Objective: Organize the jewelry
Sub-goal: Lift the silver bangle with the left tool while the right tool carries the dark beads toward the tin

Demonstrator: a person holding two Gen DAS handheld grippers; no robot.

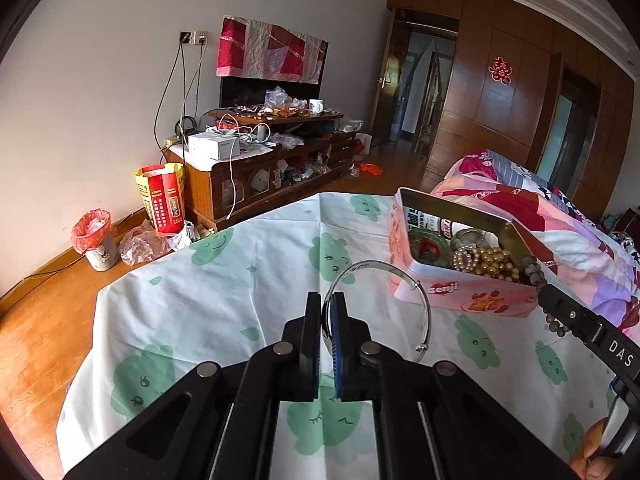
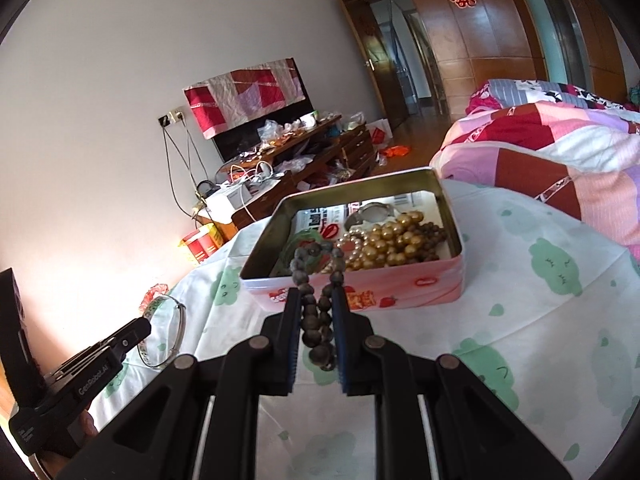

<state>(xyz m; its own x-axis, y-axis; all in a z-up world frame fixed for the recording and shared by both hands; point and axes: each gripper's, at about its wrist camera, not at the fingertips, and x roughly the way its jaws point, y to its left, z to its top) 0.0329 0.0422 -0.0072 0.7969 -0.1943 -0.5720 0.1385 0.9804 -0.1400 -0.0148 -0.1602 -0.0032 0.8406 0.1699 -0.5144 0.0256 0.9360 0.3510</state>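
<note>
My left gripper (image 1: 327,300) is shut on a thin silver bangle (image 1: 400,276), which stands up above the tablecloth to the left of the tin. The same bangle (image 2: 176,320) shows at the left of the right wrist view, pinched by the left gripper (image 2: 142,326). My right gripper (image 2: 317,300) is shut on a dark brown bead bracelet (image 2: 316,280), held just in front of the pink tin (image 2: 400,286). From the left wrist view, the right gripper (image 1: 546,292) hangs the beads (image 1: 534,270) over the tin's (image 1: 472,300) near right corner. Inside lie gold beads (image 2: 394,240), pearls and a green bangle.
The table carries a white cloth with green prints (image 1: 248,280). A quilted bed (image 2: 560,152) lies right behind the tin. Beyond the table's far edge stand a cluttered wooden cabinet (image 1: 256,176), a red-lined bin (image 1: 96,240) and a red and yellow bag (image 1: 162,196) on the wood floor.
</note>
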